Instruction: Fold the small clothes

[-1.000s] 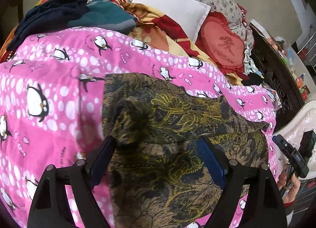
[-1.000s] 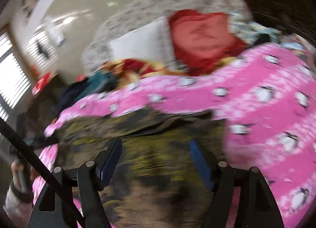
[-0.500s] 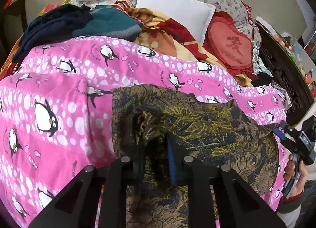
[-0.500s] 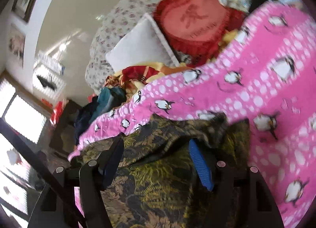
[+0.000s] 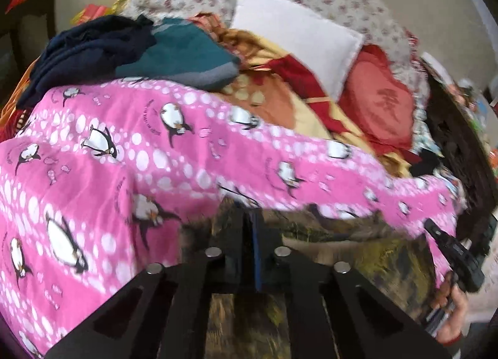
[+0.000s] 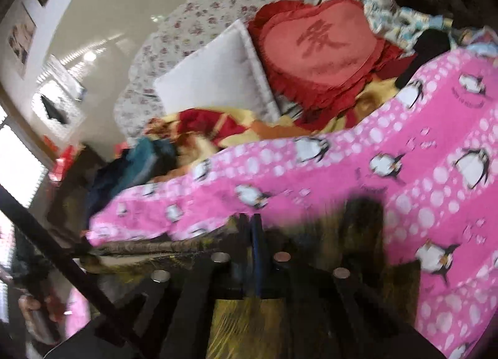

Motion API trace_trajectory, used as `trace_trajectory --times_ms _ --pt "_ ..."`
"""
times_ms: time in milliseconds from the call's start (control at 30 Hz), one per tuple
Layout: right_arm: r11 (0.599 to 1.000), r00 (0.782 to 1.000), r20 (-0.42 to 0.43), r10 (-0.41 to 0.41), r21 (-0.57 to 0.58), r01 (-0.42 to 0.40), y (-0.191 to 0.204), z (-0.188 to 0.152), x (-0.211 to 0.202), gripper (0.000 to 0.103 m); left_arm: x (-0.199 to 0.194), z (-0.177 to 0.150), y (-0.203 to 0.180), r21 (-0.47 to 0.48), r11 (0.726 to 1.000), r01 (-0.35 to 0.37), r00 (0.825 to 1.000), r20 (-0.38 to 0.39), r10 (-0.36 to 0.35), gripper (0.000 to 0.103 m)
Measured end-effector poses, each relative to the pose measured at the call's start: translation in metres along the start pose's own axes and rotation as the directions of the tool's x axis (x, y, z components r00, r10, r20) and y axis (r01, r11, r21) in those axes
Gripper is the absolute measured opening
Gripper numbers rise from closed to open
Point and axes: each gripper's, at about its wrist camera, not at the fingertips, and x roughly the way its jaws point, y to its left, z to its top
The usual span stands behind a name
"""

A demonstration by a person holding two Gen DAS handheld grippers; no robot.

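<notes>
Both grippers are pinched tight on the dark yellow-patterned garment (image 5: 367,253): left gripper (image 5: 249,225) and right gripper (image 6: 250,225), fingers together with cloth between. The garment lies at the near edge of the pink penguin blanket (image 5: 109,156) on the bed. Further back there's a white pillow (image 5: 298,35), a red heart cushion (image 6: 314,44) and a pile of dark clothes (image 5: 93,48). Everything's motion-blurred, so the garment's shape is hard to read.
</notes>
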Motion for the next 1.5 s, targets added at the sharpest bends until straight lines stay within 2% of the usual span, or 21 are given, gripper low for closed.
trace_trajectory --times_ms 100,200,233,267,300,333,367,400,500,633,767,900,1033,1067,1133,1167,1233,1333,1400,1500 --pt "0.998 1.000 -0.016 -0.011 0.054 0.012 -0.011 0.004 0.010 0.001 0.015 0.005 0.010 -0.060 0.998 0.008 0.999 -0.031 -0.010 0.003" --pt "0.999 0.999 -0.025 0.044 0.013 -0.043 -0.005 -0.001 -0.005 0.003 0.004 0.000 0.012 -0.052 0.997 0.060 0.997 -0.038 -0.062 0.004" --pt "0.998 0.997 -0.025 0.069 -0.011 -0.069 0.000 -0.006 -0.015 0.015 -0.004 -0.004 0.013 -0.039 0.997 0.074 0.997 -0.034 -0.075 0.013" --pt "0.996 0.996 -0.029 0.088 -0.031 -0.089 0.004 -0.011 -0.024 0.032 -0.011 -0.008 0.015 -0.031 0.996 0.087 0.996 -0.033 -0.088 0.035" --pt "0.993 0.994 -0.037 0.101 -0.051 -0.103 0.008 -0.018 -0.031 0.070 -0.017 -0.013 0.017 -0.030 0.995 0.096 0.995 -0.029 -0.097 0.051" --pt "0.991 0.993 -0.046 0.109 -0.077 -0.113 0.014 -0.026 -0.038 0.082 -0.025 -0.020 0.022 -0.034 0.994 0.105 0.994 -0.020 -0.105 0.078" --pt "0.987 0.992 -0.055 0.113 -0.110 -0.118 0.019 -0.034 -0.043 0.082 -0.033 -0.028 0.026 -0.041 0.992 0.121 0.993 -0.003 -0.121 0.083" --pt "0.981 0.992 -0.069 0.109 -0.151 -0.118 0.026 -0.041 -0.047 0.082 -0.038 -0.033 0.030 -0.041 0.991 0.129 0.992 0.001 -0.129 0.083" --pt "0.965 0.999 -0.036 0.021 -0.260 -0.030 0.035 -0.058 -0.066 0.082 -0.047 -0.051 0.038 -0.034 0.992 0.124 0.992 -0.005 -0.124 0.083" --pt "0.964 1.000 -0.031 -0.008 -0.265 -0.001 0.027 -0.066 -0.084 0.082 -0.044 -0.072 0.038 0.005 0.997 0.081 0.996 -0.029 -0.081 0.083" --pt "0.956 0.997 -0.067 0.029 -0.290 -0.047 0.040 -0.073 -0.079 0.082 -0.037 -0.099 0.035 0.037 0.998 0.059 0.997 -0.047 -0.058 0.083" --pt "0.923 0.995 -0.079 0.060 -0.375 -0.086 0.088 -0.082 -0.052 0.079 -0.028 -0.121 0.031 0.104 0.994 -0.024 0.997 -0.068 0.031 0.083" --pt "0.902 0.987 -0.126 0.095 -0.409 -0.139 0.142 -0.087 0.002 0.065 -0.022 -0.132 0.034 0.105 0.994 -0.009 0.996 -0.091 0.019 0.083" --pt "0.894 0.990 -0.125 0.071 -0.432 -0.119 0.154 -0.089 0.016 0.063 -0.021 -0.134 0.036 0.102 0.995 -0.004 0.996 -0.093 0.014 0.083" --pt "0.878 0.992 -0.126 -0.013 -0.477 -0.049 0.172 -0.095 0.045 0.053 -0.018 -0.137 0.036 0.108 0.994 -0.005 0.996 -0.094 0.015 0.084" --pt "0.874 0.990 -0.133 -0.036 -0.485 -0.033 0.178 -0.098 0.059 0.052 -0.017 -0.139 0.036 0.114 0.993 -0.006 0.995 -0.094 0.017 0.084" --pt "0.886 0.992 -0.117 -0.038 -0.464 -0.021 0.178 -0.099 0.074 0.052 -0.016 -0.140 0.035 0.117 0.993 -0.003 0.996 -0.088 0.013 0.085" --pt "0.920 0.990 -0.142 0.001 -0.387 -0.056 0.168 -0.091 0.079 0.052 -0.015 -0.141 0.036 0.114 0.993 0.009 0.996 -0.089 0.001 0.088" --pt "0.933 0.988 -0.150 0.030 -0.352 -0.082 0.161 -0.086 0.069 0.052 -0.017 -0.142 0.036 0.108 0.994 0.014 0.996 -0.091 -0.004 0.088" --pt "0.923 0.995 -0.097 0.009 -0.383 -0.046 0.147 -0.082 0.030 0.055 -0.025 -0.145 0.037 0.092 0.995 0.042 0.995 -0.097 -0.033 0.088"
